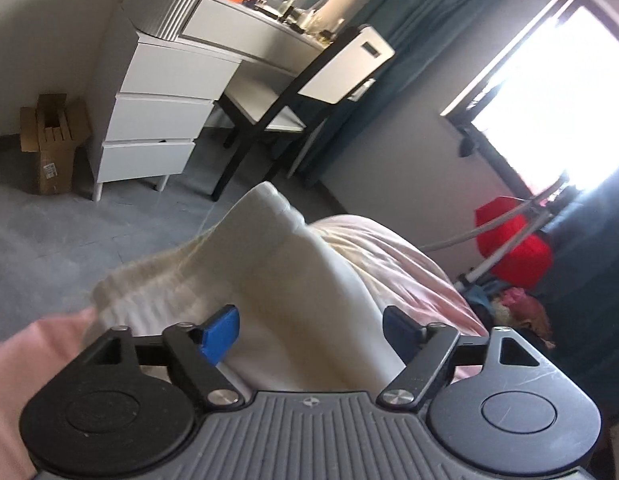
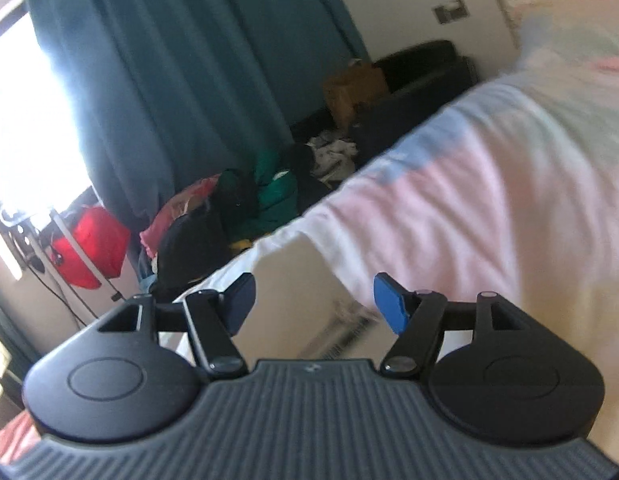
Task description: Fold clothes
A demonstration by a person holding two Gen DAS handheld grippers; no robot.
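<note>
The left gripper point(image 1: 311, 334) stands with its blue-padded jaws spread wide, and nothing is clamped between them. A cream-white, soft knitted garment point(image 1: 245, 276) with a ribbed hem lies directly ahead of and partly between the fingers, bunched in thick rolls on a pink bed cover point(image 1: 401, 272). The far end of the garment reaches toward the foot edge of the bed, beyond which the grey floor point(image 1: 69, 232) shows.

The right gripper point(image 2: 313, 304) is likewise spread apart and holds nothing. In front of it lies pale cloth with pink and light-blue patches point(image 2: 469, 184), running along the near edge of the bed. Motion blur prevents telling whether this is a garment or bedding.

Handling judgement: the cream garment appears light, limp and thick. It will sag and drape when lifted and will not hold a crease unaided. The knit surface should grip well against the pads, so slipping is unlikely. The ribbed hem and the outer edges are the firmest places to pinch; a grasp in the middle of a roll would gather several layers.

The bunched state fits either a garment awaiting spreading or one mid-fold.
</note>
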